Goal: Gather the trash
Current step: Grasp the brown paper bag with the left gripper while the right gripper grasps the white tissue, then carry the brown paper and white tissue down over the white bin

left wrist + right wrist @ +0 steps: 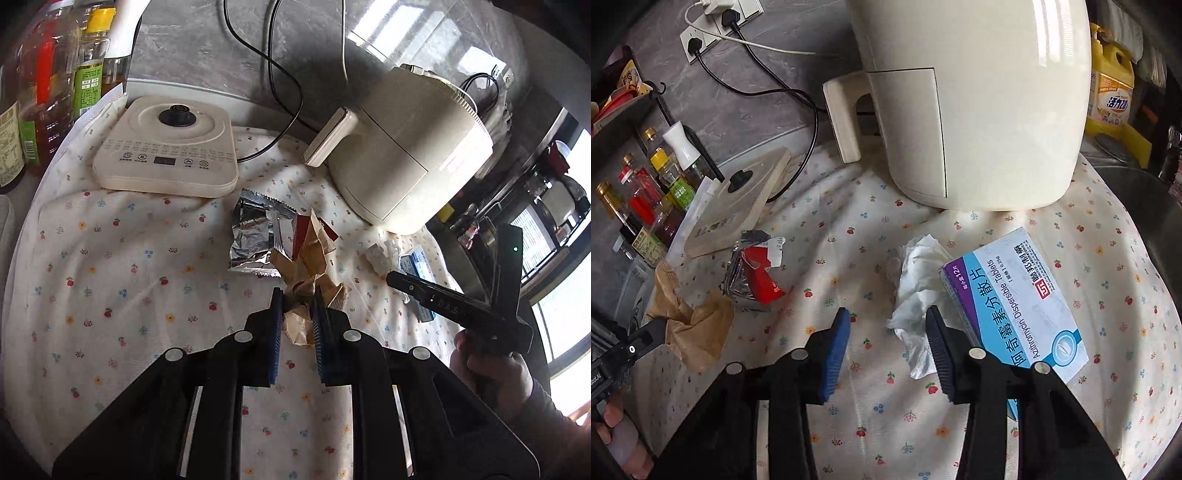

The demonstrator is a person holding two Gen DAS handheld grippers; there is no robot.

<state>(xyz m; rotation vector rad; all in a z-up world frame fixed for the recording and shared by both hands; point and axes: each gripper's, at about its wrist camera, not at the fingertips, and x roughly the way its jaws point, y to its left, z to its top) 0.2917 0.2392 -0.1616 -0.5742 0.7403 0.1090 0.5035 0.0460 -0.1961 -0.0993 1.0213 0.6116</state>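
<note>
A flowered cloth (129, 258) covers the counter. In the left wrist view a cream appliance (406, 147) stands on it at two o'clock and a flat cream kettle base (166, 147) at eleven. In the right wrist view a blue-and-white tablet box (1015, 302) lies at four o'clock, touching a crumpled white tissue (916, 280) on its nine o'clock side. A foil wrapper (251, 236) lies near centre, beside a red packet (761, 273).

The left gripper (297, 295) pinches crumpled brown paper (310, 258), which seems lifted off the cloth. The right gripper (888, 311) is spread, its right pad at the tissue's edge, nothing clamped.
</note>
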